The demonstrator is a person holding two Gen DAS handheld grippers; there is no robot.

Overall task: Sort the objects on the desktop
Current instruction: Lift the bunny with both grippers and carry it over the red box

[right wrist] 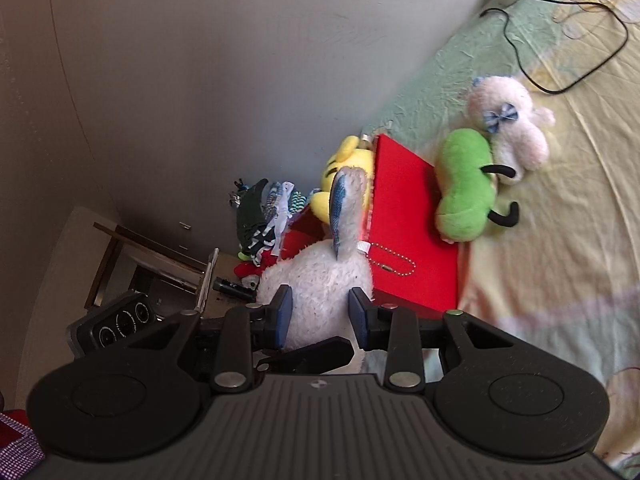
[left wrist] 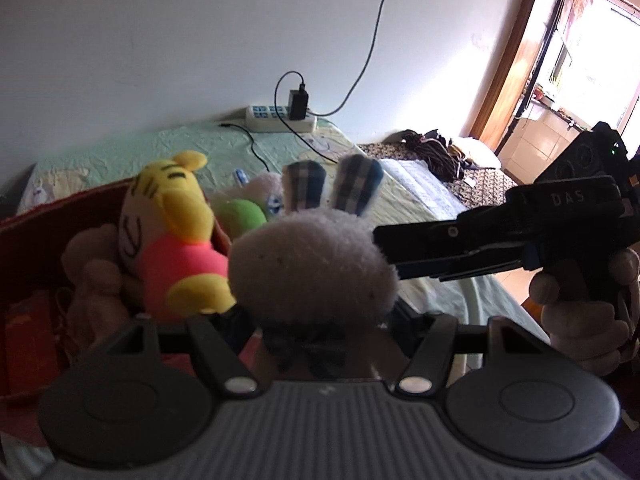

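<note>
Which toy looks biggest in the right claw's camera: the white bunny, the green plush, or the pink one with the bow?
1. white bunny, though it's nearest the camera
2. green plush
3. pink plush, only slightly smaller

1. Soft toys: four in all. One white rabbit (left wrist: 314, 268) with checked ears, one yellow tiger (left wrist: 176, 232) in a pink top, one green toy (right wrist: 464, 188) with black limbs, and one pale fluffy toy (right wrist: 516, 128) with a blue bow.
2. Red boxes: one (right wrist: 404, 216), with the yellow tiger in it.
3. Hand-held grippers: two. The left hand-held gripper (left wrist: 320, 332) and the right hand-held gripper (right wrist: 320, 312) both grip the rabbit.
4. Power strips: one (left wrist: 280, 118), white, by the wall on the bed (right wrist: 540, 260).
5. Black plugs in the strip: one (left wrist: 299, 104).
6. Bead chains: one (right wrist: 394, 266), hanging from the rabbit.
</note>
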